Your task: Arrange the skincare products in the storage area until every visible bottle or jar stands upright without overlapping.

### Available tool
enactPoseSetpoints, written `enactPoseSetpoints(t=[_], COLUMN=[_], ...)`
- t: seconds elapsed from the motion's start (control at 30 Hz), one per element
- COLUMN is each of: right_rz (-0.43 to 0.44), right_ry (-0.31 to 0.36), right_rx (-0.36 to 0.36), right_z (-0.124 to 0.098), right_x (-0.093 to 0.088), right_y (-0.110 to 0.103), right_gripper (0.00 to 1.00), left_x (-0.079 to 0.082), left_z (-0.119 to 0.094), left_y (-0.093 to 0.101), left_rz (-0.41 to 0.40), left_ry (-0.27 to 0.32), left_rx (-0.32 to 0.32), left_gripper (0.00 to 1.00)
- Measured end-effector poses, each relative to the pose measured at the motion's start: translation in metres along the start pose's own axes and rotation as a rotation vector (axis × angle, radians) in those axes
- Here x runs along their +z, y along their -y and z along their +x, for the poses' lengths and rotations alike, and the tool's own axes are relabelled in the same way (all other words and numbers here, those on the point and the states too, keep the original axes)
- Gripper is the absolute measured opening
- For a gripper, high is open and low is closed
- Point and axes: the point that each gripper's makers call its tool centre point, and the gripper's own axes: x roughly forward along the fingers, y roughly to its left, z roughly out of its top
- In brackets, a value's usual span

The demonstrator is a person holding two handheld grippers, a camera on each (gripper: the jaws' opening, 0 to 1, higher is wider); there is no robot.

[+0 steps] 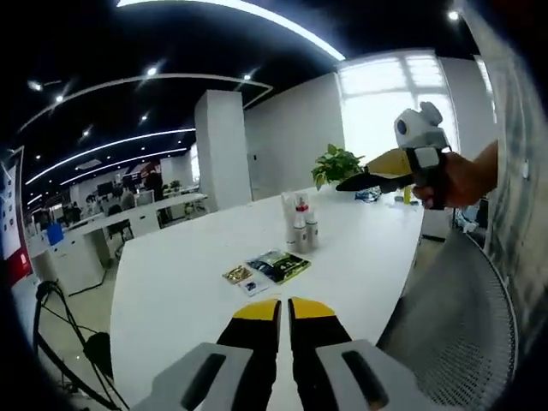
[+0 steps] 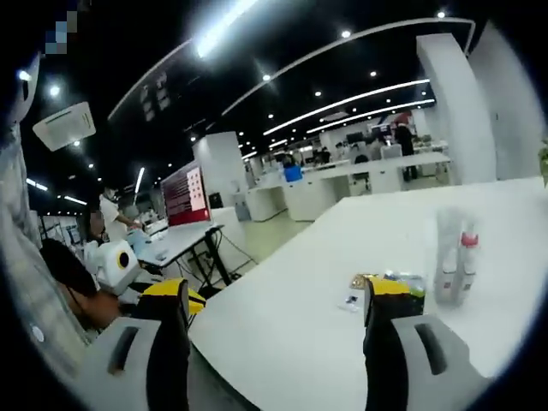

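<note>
Nearest in the left gripper view, the left gripper (image 1: pixel 283 310) hangs over the near edge of the white table (image 1: pixel 188 265), its yellow-tipped jaws drawn almost together with just a thin slit between them and nothing held. It points straight at the products, which reads as someone lining up before reaching in.

In the right gripper view, the right gripper (image 2: pixel 278 300) has its jaws spread wide, also empty, and aims across the table (image 2: pixel 325 342) from its near corner. To my eye that wide spread is readiness for a first grab. The left gripper (image 2: pixel 171 300) and the hand holding it show at the left of that view.

A little farther in, flat sachets (image 1: pixel 267 269) lie in a loose cluster on the tabletop, some touching; the same packets (image 2: pixel 385 284) sit just behind the right jaw tip in the right gripper view.

Just beyond them stands a small group of bottles (image 1: pixel 301 224), close together and upright as far as I can tell; the blur hides whether any lean or touch. One has a red cap (image 2: pixel 467 240). Nothing has been gripped, so the arranging looks barely begun.

Farther off, the right gripper (image 1: pixel 390 167) is held high at the right, well clear of the table. A potted plant (image 1: pixel 335 164) stands at the far end, and a mesh chair back (image 1: pixel 467 325) sits at the right edge.
</note>
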Motion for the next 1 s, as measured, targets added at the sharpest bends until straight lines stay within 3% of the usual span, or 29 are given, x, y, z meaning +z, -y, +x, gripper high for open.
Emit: enactPoseSetpoints(t=[0.13, 0.17, 0.33, 0.43, 0.5, 0.53, 0.6, 0.63, 0.67, 0.73, 0.77, 0.83, 0.87, 0.9, 0.97, 1.0], right_rz=[-0.003, 0.028, 0.036, 0.036, 0.021, -0.010, -0.051, -0.068, -0.112, -0.118, -0.123, -0.137, -0.139, -0.140, -0.135, -0.135], right_ry=[0.059, 0.117, 0.200, 0.221, 0.210, 0.211, 0.208, 0.196, 0.181, 0.187, 0.185, 0.179, 0.179, 0.181, 0.184, 0.180], right_rx=[-0.009, 0.019, 0.019, 0.024, 0.020, 0.009, 0.007, 0.005, -0.001, 0.010, 0.015, 0.015, 0.013, 0.010, -0.001, -0.005], right_z=[-0.007, -0.009, -0.013, -0.015, -0.013, -0.013, -0.012, -0.012, -0.011, -0.010, -0.010, -0.010, -0.010, -0.010, -0.010, -0.010], right_x=[0.004, 0.011, 0.016, 0.016, 0.011, 0.009, 0.005, 0.002, 0.000, 0.000, 0.000, -0.001, 0.000, 0.001, 0.004, 0.003], right_y=[-0.001, -0.006, -0.011, -0.016, -0.020, -0.021, -0.025, -0.026, -0.027, -0.032, -0.033, -0.031, -0.030, -0.028, -0.021, -0.019], right_gripper=[0.86, 0.86, 0.97, 0.98, 0.98, 0.98, 0.98, 0.99, 0.99, 0.99, 0.99, 0.99, 0.99, 0.99, 0.99, 0.99], left_x=[0.017, 0.019, 0.040, 0.037, 0.035, 0.035, 0.036, 0.036, 0.036, 0.042, 0.045, 0.046, 0.048, 0.047, 0.043, 0.042], left_z=[-0.007, -0.010, -0.023, -0.027, -0.030, -0.033, -0.038, -0.039, -0.039, -0.038, -0.035, -0.031, -0.028, -0.025, -0.023, -0.023], left_y=[0.001, 0.001, 0.006, 0.001, -0.011, -0.017, -0.013, -0.014, -0.014, -0.018, -0.026, -0.031, -0.032, -0.032, -0.032, -0.032], left_rz=[-0.036, -0.047, -0.264, -0.347, -0.272, -0.310, -0.399, -0.379, -0.376, -0.348, -0.273, -0.195, -0.180, -0.173, -0.136, -0.119], left_ry=[0.080, 0.090, 0.198, 0.189, 0.217, 0.231, 0.241, 0.244, 0.244, 0.262, 0.269, 0.259, 0.260, 0.252, 0.219, 0.213], left_rx=[-0.045, -0.058, -0.187, -0.193, -0.121, -0.080, -0.117, -0.120, -0.112, -0.069, -0.005, 0.052, 0.070, 0.082, 0.101, 0.109], left_gripper=[0.04, 0.03, 0.01, 0.01, 0.01, 0.01, 0.01, 0.01, 0.05, 0.16, 0.30, 0.59, 0.76, 0.87, 0.99, 0.99])
